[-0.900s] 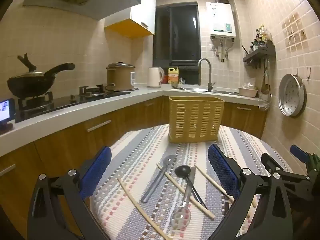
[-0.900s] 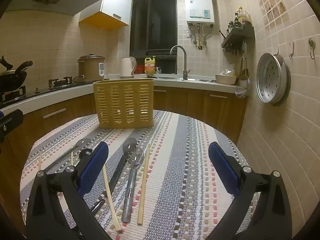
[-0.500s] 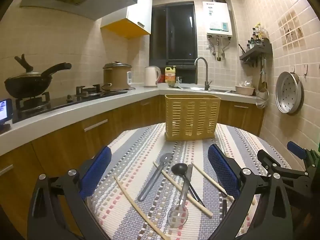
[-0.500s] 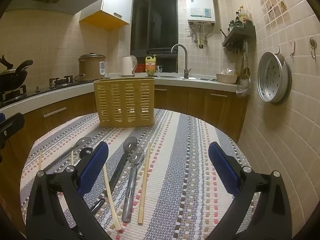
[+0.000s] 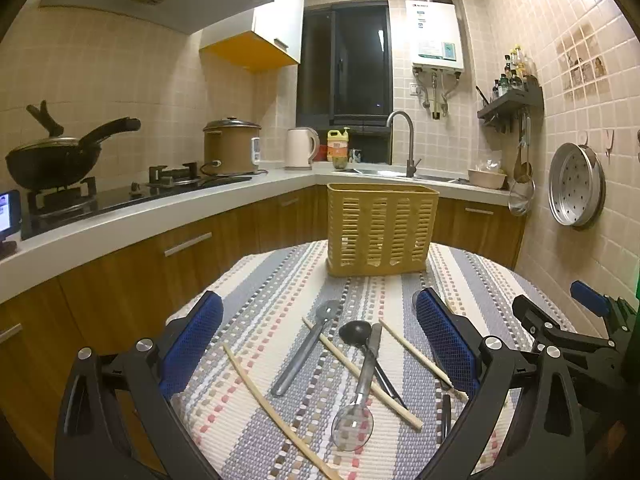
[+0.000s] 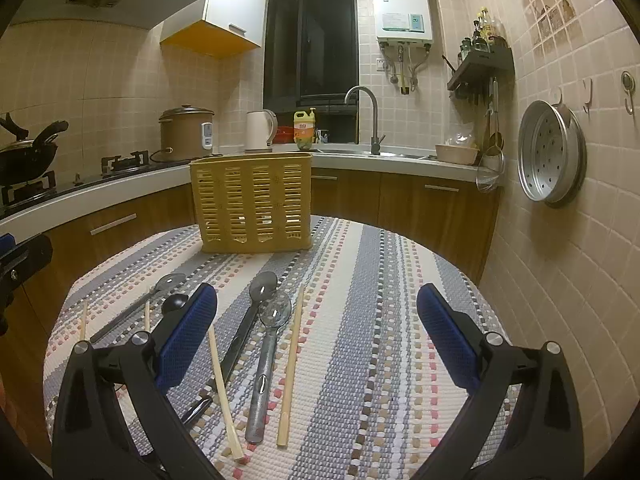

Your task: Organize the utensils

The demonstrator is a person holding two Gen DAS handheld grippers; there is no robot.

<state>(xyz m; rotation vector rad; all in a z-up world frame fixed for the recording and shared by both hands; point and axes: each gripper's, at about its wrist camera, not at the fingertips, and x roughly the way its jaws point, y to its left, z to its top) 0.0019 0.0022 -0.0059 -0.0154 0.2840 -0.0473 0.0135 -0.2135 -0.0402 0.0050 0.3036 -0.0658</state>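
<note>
The left hand-held gripper point(image 5: 318, 340) is hovering over the near left of the striped cloth point(image 5: 400, 452), its blue pads spread wide and gripping nothing. Farthest left beneath it, a lone wooden chopstick point(image 5: 276, 412) is lying at a slant, and just right of that a grey metal spoon point(image 5: 306, 346) is pointing its bowl toward the far side. Next comes a second chopstick point(image 5: 360, 372), crossing under a clear-bowled spoon point(image 5: 358, 392) whose bowl is sitting nearest the camera; a black ladle point(image 5: 354, 330) is resting against it, though exactly how the handles overlap is hard to make out. Another chopstick point(image 5: 416, 354) is running off toward the right pad.

At the far middle, the yellow slotted utensil basket point(image 5: 380, 230) is standing upright on the cloth, well apart from the loose pieces.

Over on the right, the right hand-held gripper point(image 6: 318, 340) is also hanging wide open and holding nothing. Between its fingers, a dark slotted spoon point(image 6: 256, 312), a silver slotted spoon point(image 6: 266, 364) and a chopstick point(image 6: 291, 364) are lying side by side, bowls toward the basket point(image 6: 252, 204). A steamer tray point(image 6: 550, 152) is hanging on the right wall.
</note>
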